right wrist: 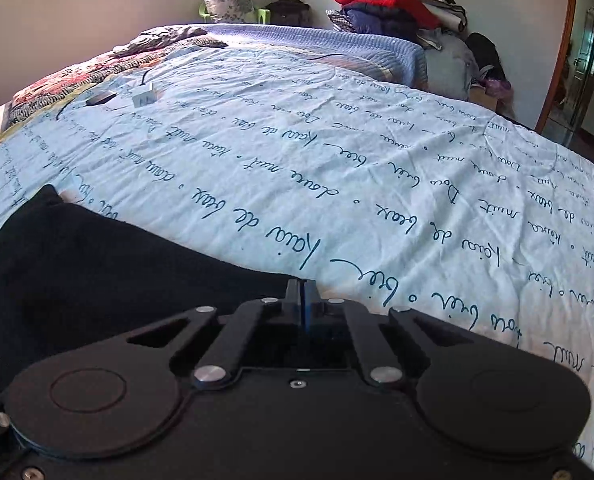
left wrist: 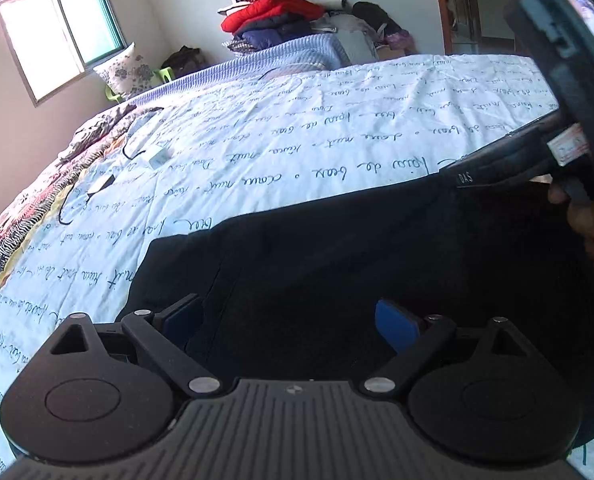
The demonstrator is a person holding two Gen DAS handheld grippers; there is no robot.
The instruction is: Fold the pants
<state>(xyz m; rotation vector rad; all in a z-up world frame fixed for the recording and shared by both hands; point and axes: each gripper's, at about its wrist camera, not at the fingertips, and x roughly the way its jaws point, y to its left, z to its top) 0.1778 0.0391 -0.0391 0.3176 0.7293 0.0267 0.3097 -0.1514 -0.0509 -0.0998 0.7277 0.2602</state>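
Black pants (left wrist: 357, 248) lie on the pale blue bedspread with script print (left wrist: 257, 148). My left gripper (left wrist: 293, 320) is open, its blue pads spread wide just above the dark cloth, holding nothing. The right gripper (left wrist: 509, 164) shows in the left wrist view at the far right, pinching the pants' waistband, which has a white tag. In the right wrist view my right gripper (right wrist: 303, 296) is shut on the edge of the pants (right wrist: 97, 264), which spread to the left over the bedspread (right wrist: 337, 152).
A white charger (right wrist: 144, 96) with a black cable and a dark phone (right wrist: 101, 98) lie far on the bed. A floral quilt (right wrist: 77, 76) lies at the left edge. A pile of clothes (right wrist: 393, 4) is stacked beyond the bed. A door (right wrist: 581, 64) stands at the right.
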